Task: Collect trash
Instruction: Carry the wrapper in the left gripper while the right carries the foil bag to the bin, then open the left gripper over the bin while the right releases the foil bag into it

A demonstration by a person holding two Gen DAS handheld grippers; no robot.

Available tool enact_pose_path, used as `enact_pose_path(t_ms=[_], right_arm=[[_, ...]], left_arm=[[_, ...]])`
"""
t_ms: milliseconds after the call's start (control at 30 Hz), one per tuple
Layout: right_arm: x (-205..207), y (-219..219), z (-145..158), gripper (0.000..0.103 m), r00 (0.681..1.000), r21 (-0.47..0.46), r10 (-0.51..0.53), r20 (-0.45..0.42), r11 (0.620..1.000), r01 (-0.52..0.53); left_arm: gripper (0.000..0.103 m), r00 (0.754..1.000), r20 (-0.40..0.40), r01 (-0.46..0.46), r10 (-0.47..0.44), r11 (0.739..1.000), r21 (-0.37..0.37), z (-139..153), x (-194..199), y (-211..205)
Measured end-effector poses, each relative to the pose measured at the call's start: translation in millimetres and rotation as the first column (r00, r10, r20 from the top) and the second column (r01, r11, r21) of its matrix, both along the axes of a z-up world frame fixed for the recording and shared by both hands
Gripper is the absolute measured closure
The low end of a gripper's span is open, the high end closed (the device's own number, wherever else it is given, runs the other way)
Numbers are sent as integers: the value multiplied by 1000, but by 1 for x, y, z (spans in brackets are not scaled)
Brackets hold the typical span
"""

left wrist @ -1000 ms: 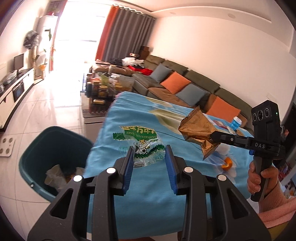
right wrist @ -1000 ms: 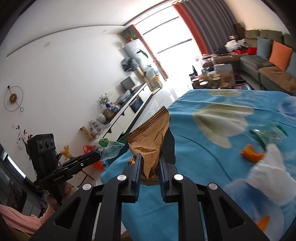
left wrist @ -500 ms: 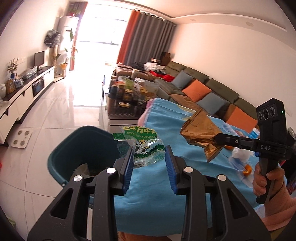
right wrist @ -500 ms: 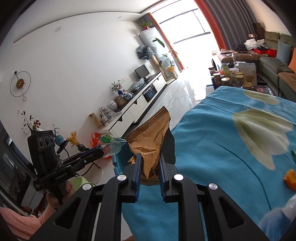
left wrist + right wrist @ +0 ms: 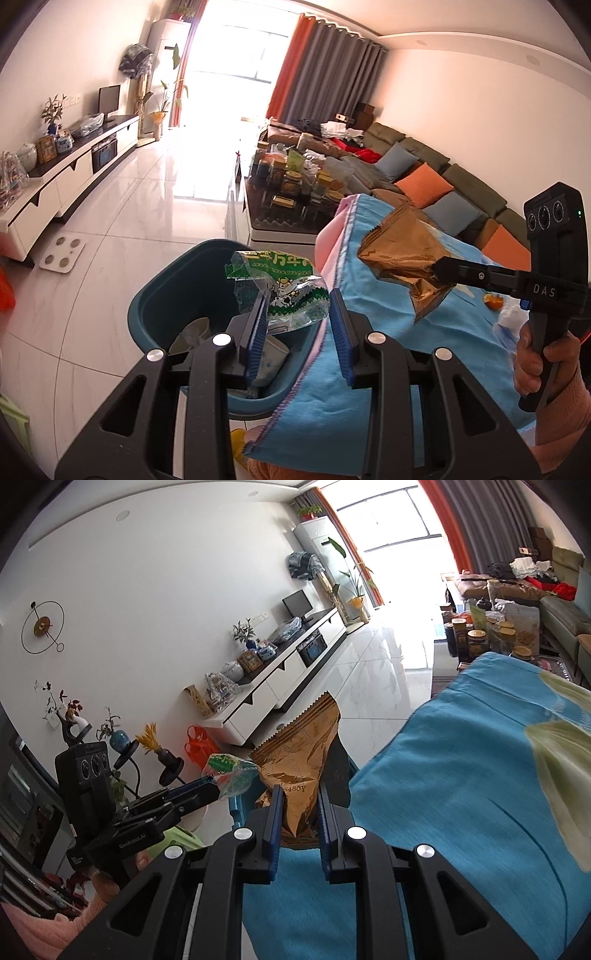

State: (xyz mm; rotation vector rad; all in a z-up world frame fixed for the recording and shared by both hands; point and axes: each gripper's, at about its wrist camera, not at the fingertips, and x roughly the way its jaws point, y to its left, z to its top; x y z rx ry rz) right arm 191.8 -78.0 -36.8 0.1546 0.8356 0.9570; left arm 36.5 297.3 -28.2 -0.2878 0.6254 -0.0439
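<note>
Blue rubber pads line the left gripper (image 5: 297, 321), whose jaws are closed on a clear and green plastic wrapper (image 5: 284, 291). The wrapper bulges up between the pads and hangs over the near rim of a dark teal bin (image 5: 147, 302) standing on the pale tiled floor. Inside the bin lie a paper cup and crumpled paper, though the gripper body hides part of them, so what else is in there I cannot tell.

The right gripper (image 5: 297, 808) is clamped on a crinkled gold-brown snack bag (image 5: 301, 753), gripping its lower end so that the serrated top edge stands up. In the left wrist view that bag (image 5: 402, 258) is held out over the blue cloth (image 5: 369, 332) that covers the table, just beside the cloth's edge and near the bin. A hand (image 5: 543, 354) in a pink sleeve holds the right gripper's handle.

Further along the cloth sit a bit of orange peel (image 5: 493, 301) and a crumpled white tissue (image 5: 511, 315). Beyond the table's far end stands a low coffee table (image 5: 295, 218) crowded with jars. A long sofa (image 5: 424, 162) with orange and grey-blue cushions runs along the right wall, and a white TV cabinet (image 5: 74, 173) runs along the left, towards the bright window.
</note>
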Motion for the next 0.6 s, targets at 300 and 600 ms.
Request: enact_pose_path(t_ms=[300, 600], right_arm=[[18, 31, -11, 87, 999, -36, 16, -33, 999, -18], [28, 58, -22, 87, 998, -89, 24, -60, 996, -29]], left_arm=[[70, 999, -37, -33, 33, 999, -10, -14, 13, 17], [70, 995, -93, -47, 45, 999, -24, -36, 31, 20]])
